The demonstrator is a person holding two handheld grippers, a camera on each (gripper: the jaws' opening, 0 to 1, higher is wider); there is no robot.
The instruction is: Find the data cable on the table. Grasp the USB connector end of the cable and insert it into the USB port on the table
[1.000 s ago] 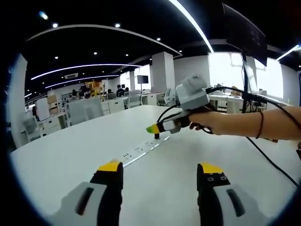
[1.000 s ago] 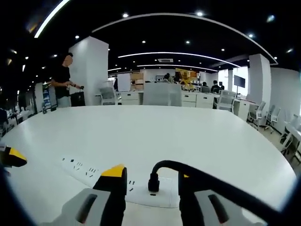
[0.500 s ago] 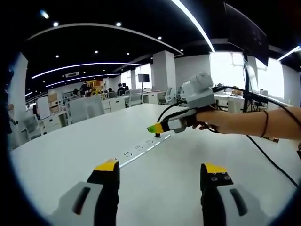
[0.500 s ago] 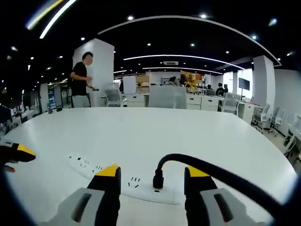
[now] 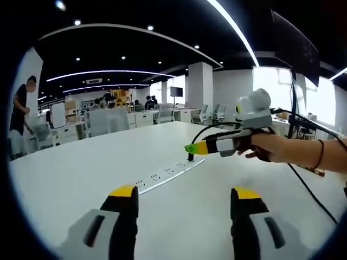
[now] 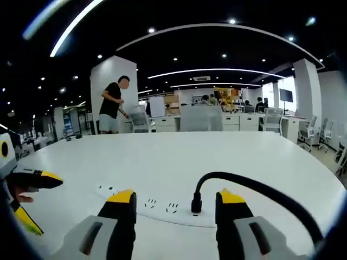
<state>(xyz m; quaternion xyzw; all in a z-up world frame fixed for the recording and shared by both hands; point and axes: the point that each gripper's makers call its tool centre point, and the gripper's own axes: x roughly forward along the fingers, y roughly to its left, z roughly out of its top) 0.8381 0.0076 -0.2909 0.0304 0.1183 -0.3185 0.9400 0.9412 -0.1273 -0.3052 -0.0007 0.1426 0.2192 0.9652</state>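
Note:
A white power strip (image 5: 162, 176) lies on the white table (image 5: 65, 184). At its far end the black cable's connector (image 5: 191, 157) stands upright in the strip. My left gripper (image 5: 184, 193) is open, low over the table, short of the strip. My right gripper (image 5: 194, 147), held by a hand (image 5: 271, 147), hovers just above the connector. In the right gripper view the connector (image 6: 196, 205) sits in the power strip (image 6: 154, 205), ahead of my open right gripper (image 6: 174, 197), untouched. The black cable (image 6: 244, 181) arcs off right. My left gripper (image 6: 40, 180) shows at the left edge.
The cable (image 5: 312, 187) trails across the table to the right under the person's forearm. A person (image 6: 113, 105) stands beyond the table's far left edge. Desks and chairs (image 6: 200, 116) fill the room behind. Bare white tabletop (image 6: 227, 151) stretches beyond the strip.
The right gripper's jaws have widened from close around the connector and drawn back a little. The connector stays in the strip. Both cameras have shifted slightly.

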